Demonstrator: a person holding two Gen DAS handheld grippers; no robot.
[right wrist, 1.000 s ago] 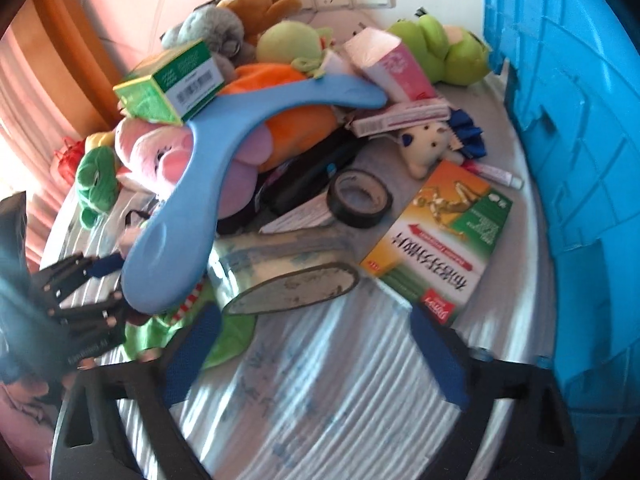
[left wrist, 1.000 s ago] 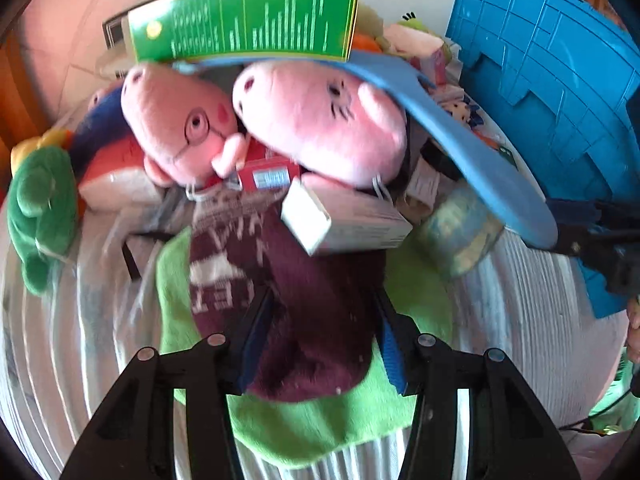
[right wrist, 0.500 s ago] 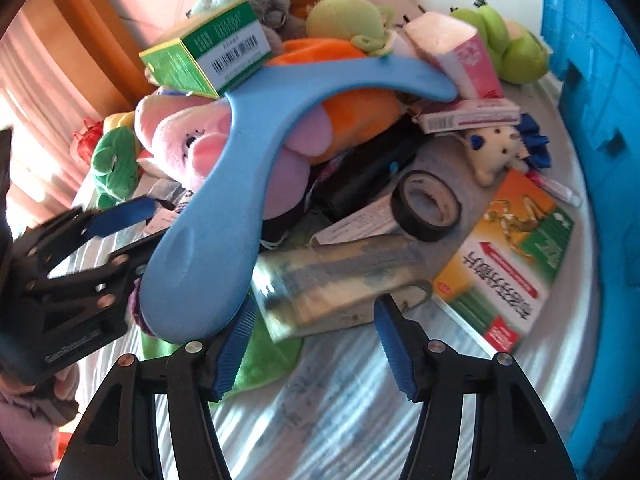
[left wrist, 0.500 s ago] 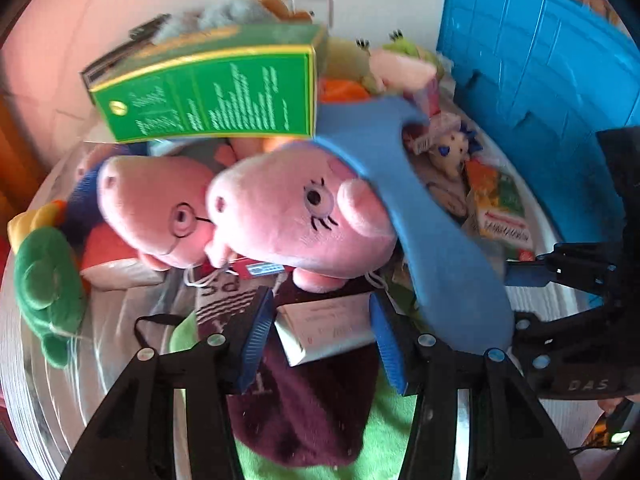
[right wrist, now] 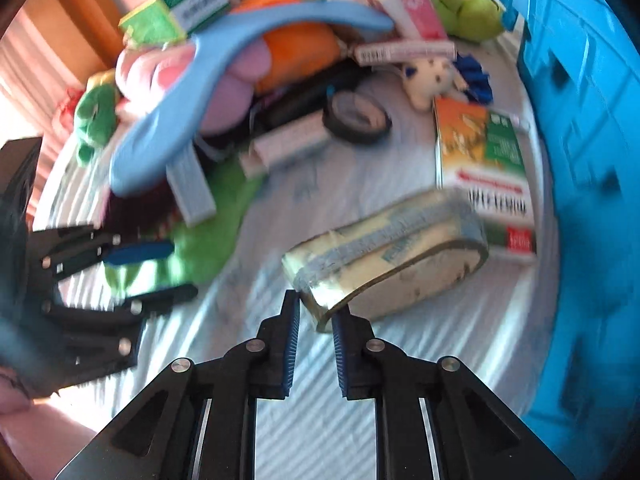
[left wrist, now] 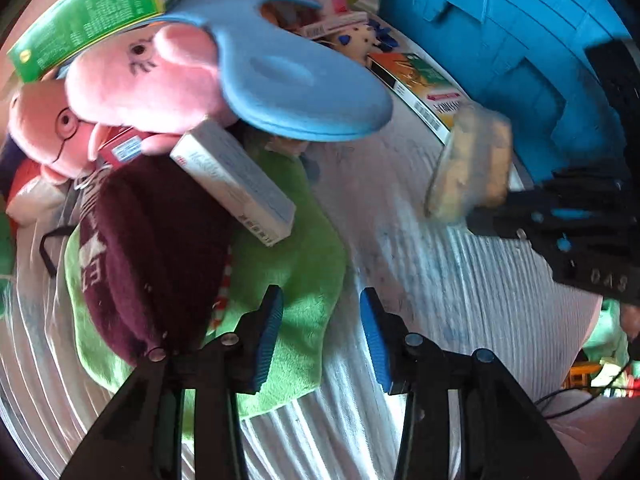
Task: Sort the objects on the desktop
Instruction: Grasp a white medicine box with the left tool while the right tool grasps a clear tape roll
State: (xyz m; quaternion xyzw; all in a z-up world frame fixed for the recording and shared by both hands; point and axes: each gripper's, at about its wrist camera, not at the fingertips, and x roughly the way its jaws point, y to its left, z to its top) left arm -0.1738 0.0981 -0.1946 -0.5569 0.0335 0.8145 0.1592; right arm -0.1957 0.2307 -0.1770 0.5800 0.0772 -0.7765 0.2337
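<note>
Tape roll [right wrist: 384,260] sits pinched at its near rim by the right gripper [right wrist: 314,322], fingers closed on the wall edge; roll looks squashed into a long oval and seems raised off the tabletop [right wrist: 360,380] (blur, can't tell for sure). In the left wrist view the same roll [left wrist: 468,168] shows at 2 o'clock, close to the blue crate [left wrist: 520,40]. Left gripper [left wrist: 320,336] has fingers apart, holding nothing, hovering over the edge of the green cloth [left wrist: 296,264].

Handling guess: light, hollow, wall flexes under squeeze, so it deforms rather than slips. Grip sits at one end, so the long end may swing or sag. Better hold: across the wall near the middle, one finger inside the hole. Surface looks dusty and papery, likely not slippery, not fragile.

Rest of pile at 10–12 o'clock: pink plush [left wrist: 148,80], blue plastic piece [left wrist: 296,92], white box [left wrist: 236,184], medicine box [right wrist: 484,168], black tape ring [right wrist: 356,118].
</note>
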